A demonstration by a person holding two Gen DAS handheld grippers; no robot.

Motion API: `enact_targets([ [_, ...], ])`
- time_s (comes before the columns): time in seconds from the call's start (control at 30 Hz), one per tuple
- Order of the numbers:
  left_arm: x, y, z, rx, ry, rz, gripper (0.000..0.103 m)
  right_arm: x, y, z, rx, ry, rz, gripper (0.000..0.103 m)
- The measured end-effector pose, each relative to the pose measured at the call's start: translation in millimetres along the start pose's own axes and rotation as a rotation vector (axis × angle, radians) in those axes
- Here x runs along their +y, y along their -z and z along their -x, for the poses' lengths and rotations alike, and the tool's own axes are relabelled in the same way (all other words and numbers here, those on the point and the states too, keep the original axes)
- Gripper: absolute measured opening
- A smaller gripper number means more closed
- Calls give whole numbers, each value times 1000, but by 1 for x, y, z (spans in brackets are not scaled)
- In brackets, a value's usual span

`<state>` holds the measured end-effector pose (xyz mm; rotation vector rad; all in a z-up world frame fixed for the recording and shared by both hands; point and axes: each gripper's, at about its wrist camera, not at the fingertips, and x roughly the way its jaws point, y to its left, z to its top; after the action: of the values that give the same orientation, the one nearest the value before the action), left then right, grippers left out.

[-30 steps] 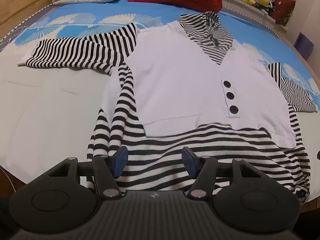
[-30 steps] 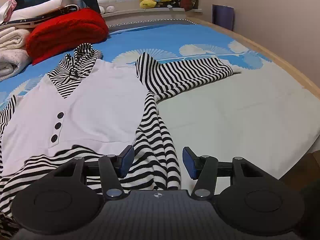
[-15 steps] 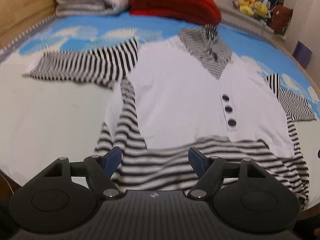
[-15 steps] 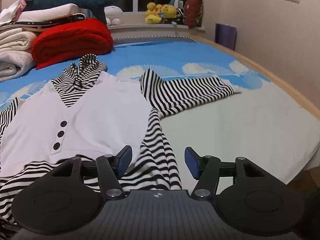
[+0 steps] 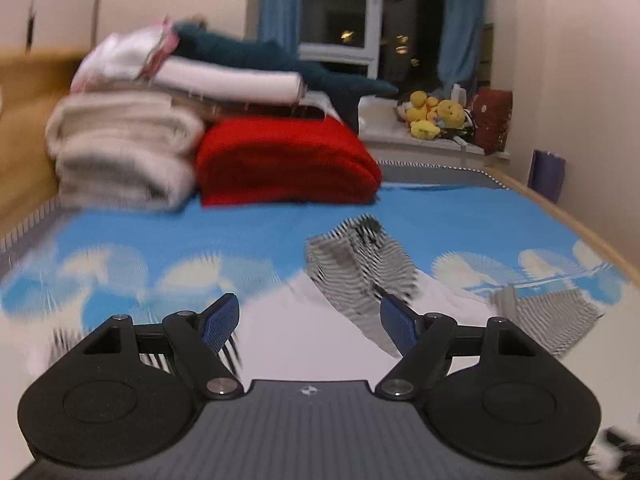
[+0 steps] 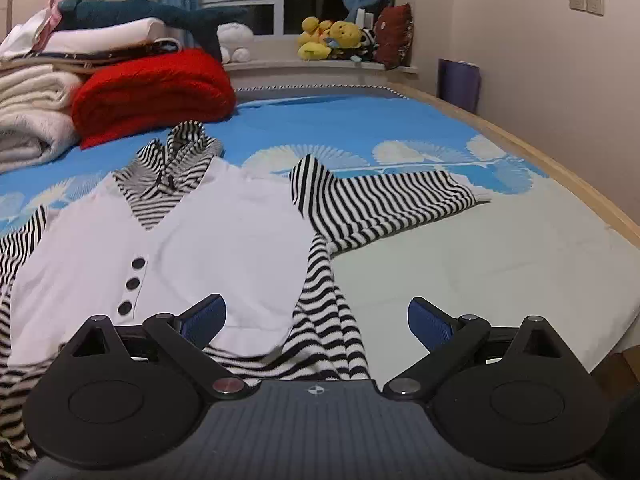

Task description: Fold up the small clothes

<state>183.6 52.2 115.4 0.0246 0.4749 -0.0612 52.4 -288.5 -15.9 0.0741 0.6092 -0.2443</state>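
Observation:
A small white top with black-and-white striped collar, sleeves and hem (image 6: 224, 240) lies flat, face up, on the bed. Its right sleeve (image 6: 384, 204) stretches out to the right. My right gripper (image 6: 316, 320) is open and empty, low over the striped hem at the garment's right side. My left gripper (image 5: 310, 324) is open and empty, tilted up over the white chest (image 5: 320, 328), facing the striped collar (image 5: 360, 256). The left wrist view is motion-blurred and hides the lower garment.
Folded white blankets (image 5: 120, 152) and a red one (image 5: 284, 160) are stacked at the head of the bed. Plush toys (image 6: 336, 38) sit on the windowsill. The wooden bed edge (image 6: 560, 168) and wall run along the right. The blue-and-white sheet (image 6: 480, 264) lies beside the garment.
Both grippers have opened wider. The left one tilted up sharply and moved forward over the garment, so the headboard pile and window now show. The right one pitched up a little.

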Motion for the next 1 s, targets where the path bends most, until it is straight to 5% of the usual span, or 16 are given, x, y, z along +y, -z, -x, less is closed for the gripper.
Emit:
enact_targets([
  [0.17, 42, 20, -41, -9, -17, 28, 82, 3, -20, 5, 1, -12, -17, 96],
  [0.23, 66, 33, -71, 160, -95, 88, 74, 11, -42, 12, -5, -6, -5, 96],
  [0.33, 105, 38, -100, 280, -162, 245, 66, 32, -85, 16, -47, -54, 17, 96],
  [0.43, 135, 40, -114, 284, -205, 311, 47, 59, -133, 4, -88, -148, 31, 96],
  [0.5, 151, 47, -122, 297, -228, 299, 21, 80, -161, -12, -129, -200, 57, 96],
  [0.53, 159, 52, -124, 307, -232, 306, 18, 92, -172, -22, -146, -217, 78, 95],
  [0.67, 208, 73, -126, 317, -256, 370, 16, 122, -201, -61, -197, -287, 128, 81],
  [0.77, 240, 86, -128, 321, -305, 397, 16, 130, -196, -85, -226, -332, 122, 58],
  [0.87, 276, 101, -134, 357, -335, 522, 19, 140, -188, -106, -124, -382, 133, 54],
  [1.0, 317, 119, -138, 405, -417, 666, 26, 151, -197, -115, -134, -450, 192, 54],
])
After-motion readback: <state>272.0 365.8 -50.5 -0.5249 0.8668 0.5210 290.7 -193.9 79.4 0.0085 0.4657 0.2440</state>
